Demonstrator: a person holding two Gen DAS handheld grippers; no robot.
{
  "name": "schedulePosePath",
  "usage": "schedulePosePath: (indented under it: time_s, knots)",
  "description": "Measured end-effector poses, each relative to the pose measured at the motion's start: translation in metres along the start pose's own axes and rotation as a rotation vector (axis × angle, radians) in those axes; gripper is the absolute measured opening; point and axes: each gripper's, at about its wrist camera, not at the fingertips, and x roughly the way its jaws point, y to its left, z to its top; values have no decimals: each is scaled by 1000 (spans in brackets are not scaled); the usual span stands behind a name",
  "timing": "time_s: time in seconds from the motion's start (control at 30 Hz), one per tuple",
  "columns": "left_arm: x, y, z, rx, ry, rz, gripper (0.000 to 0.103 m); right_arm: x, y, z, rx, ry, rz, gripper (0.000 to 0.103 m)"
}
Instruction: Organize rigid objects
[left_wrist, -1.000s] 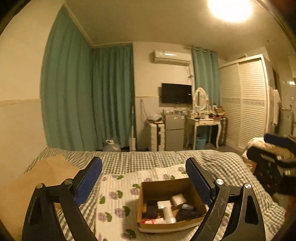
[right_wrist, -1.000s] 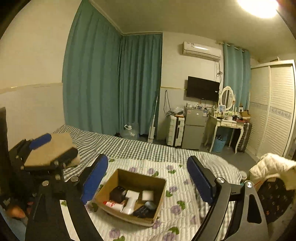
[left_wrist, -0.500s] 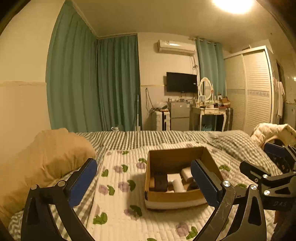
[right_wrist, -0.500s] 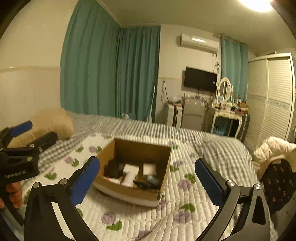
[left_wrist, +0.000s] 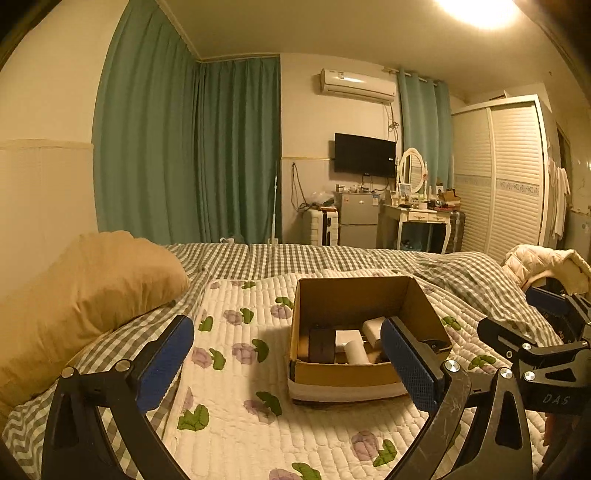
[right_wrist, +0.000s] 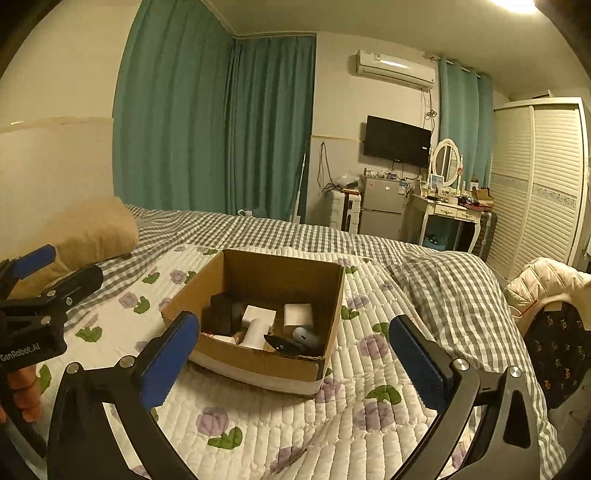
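An open cardboard box (left_wrist: 354, 373) (right_wrist: 258, 362) sits on a floral quilt on the bed. Inside lie a black block (right_wrist: 221, 314), white boxes (right_wrist: 297, 314), a white cylinder (right_wrist: 255, 334), a grey mouse (right_wrist: 305, 336) and a dark remote (right_wrist: 284, 345). My left gripper (left_wrist: 286, 360) is open and empty, a little short of the box's near left side. My right gripper (right_wrist: 291, 356) is open and empty, in front of the box. Each gripper shows at the edge of the other's view.
A tan pillow (left_wrist: 81, 291) lies at the left on the checked bedspread (left_wrist: 266, 258). A chair with a cream jacket (right_wrist: 546, 284) stands at the right of the bed. Curtains, a fridge, a dressing table and a wardrobe stand far behind.
Both grippers have dropped lower and come closer to the box over the last second. They have stayed open and empty. The box has not moved.
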Motion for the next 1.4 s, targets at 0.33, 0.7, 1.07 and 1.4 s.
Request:
schedulePosePath:
  time_s: [0.33,0.7,1.07,1.4]
  knots:
    - [2,1,-2,2,9,3,103,5,1,-2,6,14,-4,103]
    - [2,0,-2,8,8,3,103,7,0,-4,11,23,-9,103]
    - [4,-2,-3,11,30,-7,103,9,0,-5,15,25,-8,103]
    - [5,-2,-3,13,34,-3,103,10,0,-6,16,26,-12,103]
